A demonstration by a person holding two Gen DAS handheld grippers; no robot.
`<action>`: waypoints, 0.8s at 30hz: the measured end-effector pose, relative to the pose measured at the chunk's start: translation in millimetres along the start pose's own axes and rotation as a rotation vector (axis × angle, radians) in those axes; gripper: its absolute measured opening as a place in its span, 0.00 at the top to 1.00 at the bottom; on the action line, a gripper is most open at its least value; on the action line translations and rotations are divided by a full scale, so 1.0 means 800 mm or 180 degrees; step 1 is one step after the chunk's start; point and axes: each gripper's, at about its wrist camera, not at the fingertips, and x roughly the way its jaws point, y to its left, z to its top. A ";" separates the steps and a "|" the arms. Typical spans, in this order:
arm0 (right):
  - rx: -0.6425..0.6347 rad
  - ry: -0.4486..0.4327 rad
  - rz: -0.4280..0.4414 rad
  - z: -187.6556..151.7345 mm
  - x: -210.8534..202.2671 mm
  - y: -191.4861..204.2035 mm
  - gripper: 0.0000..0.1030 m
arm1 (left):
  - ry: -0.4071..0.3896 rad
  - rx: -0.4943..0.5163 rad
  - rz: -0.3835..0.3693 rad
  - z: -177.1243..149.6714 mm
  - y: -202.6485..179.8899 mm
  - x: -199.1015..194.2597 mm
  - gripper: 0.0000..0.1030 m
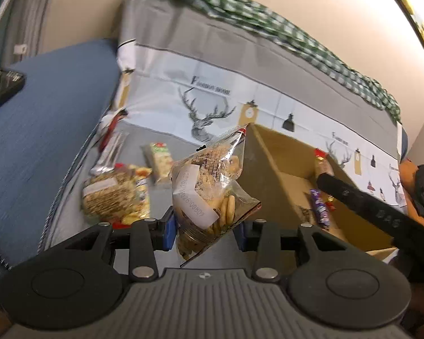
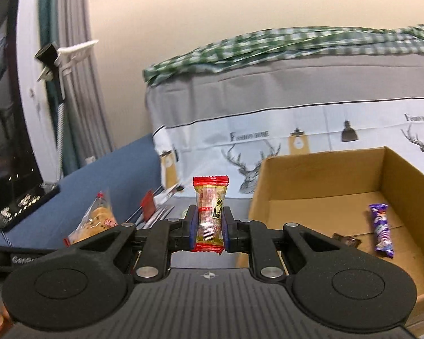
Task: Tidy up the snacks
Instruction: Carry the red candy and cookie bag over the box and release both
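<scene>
My left gripper [image 1: 205, 230] is shut on a clear bag of cookies [image 1: 209, 189] with a white label, held above the bed just left of the open cardboard box [image 1: 271, 169]. My right gripper [image 2: 209, 226] is shut on a red-ended wrapped snack bar [image 2: 210, 214], held upright left of the box [image 2: 319, 169]. The right gripper also shows in the left wrist view as a black arm [image 1: 381, 212] over the box. A purple candy bar [image 2: 381, 230] and a small dark wrapper [image 2: 347, 240] lie in the box. The purple bar also shows in the left wrist view [image 1: 320, 209].
Loose snacks lie on the grey bedsheet: a large yellow packet [image 1: 116, 195], a green-topped pack [image 1: 161, 161], a silver bar [image 1: 110, 152]. A blue cushion [image 1: 42, 141] with a black device [image 1: 0, 87] is at left. A folded deer-print quilt [image 1: 240, 84] stands behind.
</scene>
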 end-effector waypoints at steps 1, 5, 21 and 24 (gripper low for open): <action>0.0024 -0.0013 -0.0024 0.002 0.000 -0.005 0.83 | -0.0010 0.0021 -0.0020 0.004 -0.008 0.000 0.57; 0.0160 -0.0052 -0.0146 0.006 -0.002 -0.025 0.83 | -0.0021 0.0126 -0.0077 0.020 -0.039 0.002 0.57; 0.0896 -0.0455 -0.1009 0.033 -0.025 -0.149 0.83 | -0.0056 0.0525 -0.0493 0.066 -0.184 0.048 0.57; 0.1025 -0.0494 -0.1141 0.032 -0.030 -0.167 0.83 | -0.0047 0.0611 -0.0558 0.070 -0.210 0.064 0.57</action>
